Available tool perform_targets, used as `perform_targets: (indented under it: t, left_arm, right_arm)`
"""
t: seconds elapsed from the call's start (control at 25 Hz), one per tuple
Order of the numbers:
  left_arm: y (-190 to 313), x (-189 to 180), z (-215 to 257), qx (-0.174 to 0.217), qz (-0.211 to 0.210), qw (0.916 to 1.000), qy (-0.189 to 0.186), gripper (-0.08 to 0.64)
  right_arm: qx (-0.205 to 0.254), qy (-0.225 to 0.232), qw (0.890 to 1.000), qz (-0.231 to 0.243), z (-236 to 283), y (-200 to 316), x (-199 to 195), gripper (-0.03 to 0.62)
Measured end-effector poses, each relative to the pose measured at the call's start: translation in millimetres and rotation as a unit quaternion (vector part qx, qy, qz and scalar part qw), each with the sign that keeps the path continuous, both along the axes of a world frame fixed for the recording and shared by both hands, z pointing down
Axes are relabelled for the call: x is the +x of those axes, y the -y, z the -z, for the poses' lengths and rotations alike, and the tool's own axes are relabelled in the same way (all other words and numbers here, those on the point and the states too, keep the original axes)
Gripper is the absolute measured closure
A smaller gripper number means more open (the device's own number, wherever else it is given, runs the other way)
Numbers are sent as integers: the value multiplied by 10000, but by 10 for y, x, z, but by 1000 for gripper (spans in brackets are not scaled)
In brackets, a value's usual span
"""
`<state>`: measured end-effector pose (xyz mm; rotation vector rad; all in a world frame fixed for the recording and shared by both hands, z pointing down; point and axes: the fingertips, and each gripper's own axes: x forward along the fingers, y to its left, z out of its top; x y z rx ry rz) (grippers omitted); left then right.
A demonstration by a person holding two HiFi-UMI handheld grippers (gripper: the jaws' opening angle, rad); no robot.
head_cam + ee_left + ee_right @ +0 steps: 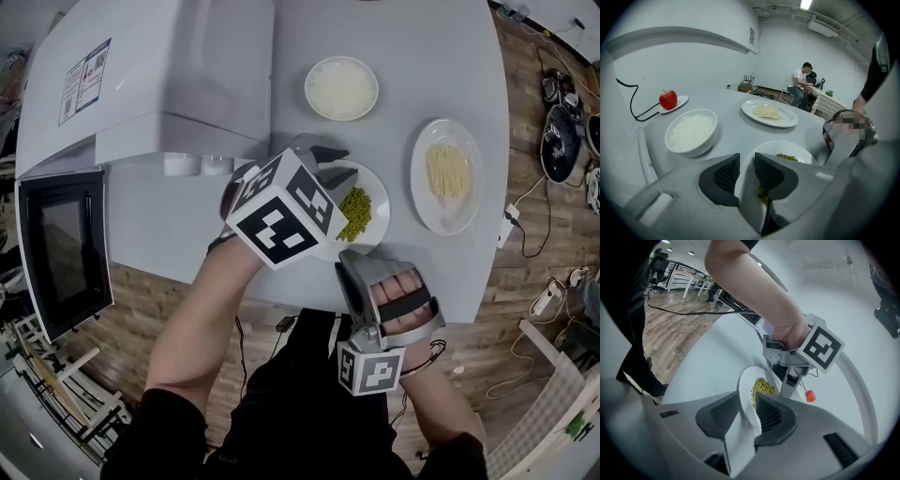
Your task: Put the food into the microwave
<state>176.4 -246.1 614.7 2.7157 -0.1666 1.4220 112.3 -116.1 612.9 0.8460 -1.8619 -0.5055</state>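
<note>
Left gripper, right gripper | ribbed jaws apart | astride rim of round white plate

Pale wood-plank floor lay under round grey table. Cables and power strip trailed across floor. White walls; ceiling strip light was on. Person sat at far desk.

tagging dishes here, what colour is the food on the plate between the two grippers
Green. The food shows best in the head view.
</note>
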Motion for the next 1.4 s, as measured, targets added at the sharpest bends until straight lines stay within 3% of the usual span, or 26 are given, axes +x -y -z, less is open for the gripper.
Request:
perform_targets:
  t: [0.24, 0.6, 1.08, 1.24, 1.4]
  left_arm:
    - [-19, 5, -2, 26, -154, 9998, 131, 459]
    - [-44, -24, -8, -25, -165, 9994, 300, 463]
    - [-63, -56, -21, -149, -63, 9995, 281, 465]
    - [-20, -46, -2, 17, -20, 9994, 343, 468]
    - [-18, -51, 33, 135, 71, 9995, 286, 467]
  right_arm:
    - [224, -424, 9988, 104, 2, -7, 3, 465]
    - [512, -748, 9956, -247, 13, -80, 293, 453]
    - [748, -1027, 9917, -201, -42, -33, 365, 527]
    - [657, -1002, 9927, -126, -49, -2, 323, 538]
    - [855, -1177, 9893, -66, -51, -14, 335, 549]
